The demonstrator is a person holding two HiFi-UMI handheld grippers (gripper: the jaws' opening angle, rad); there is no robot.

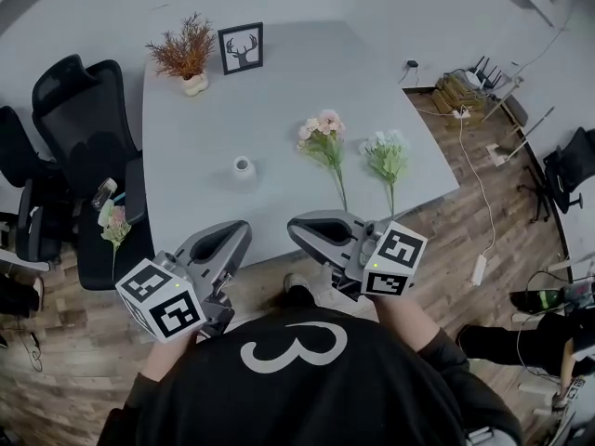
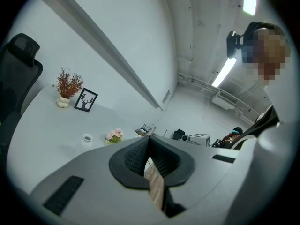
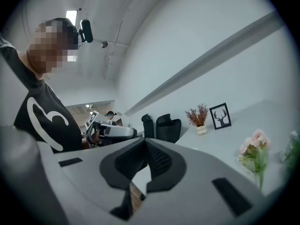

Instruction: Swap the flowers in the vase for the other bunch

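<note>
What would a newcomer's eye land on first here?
Two flower bunches lie flat on the grey table, the pink bunch left of the white bunch. Left of them the small white vase stands empty. The left gripper and right gripper are both shut on nothing, by the table's near edge.

Grey table (image 1: pixel 279 91), head view. On its far-left corner stand a framed deer print (image 1: pixel 241 47) and, nearer the table's left edge, a rust-brown dried plant (image 1: pixel 186 54). Black office chairs (image 1: pixel 79 110) line the table's left side. A white cable (image 1: pixel 474 170) crosses the wooden floor (image 1: pixel 502 221) to the table's right.
</note>
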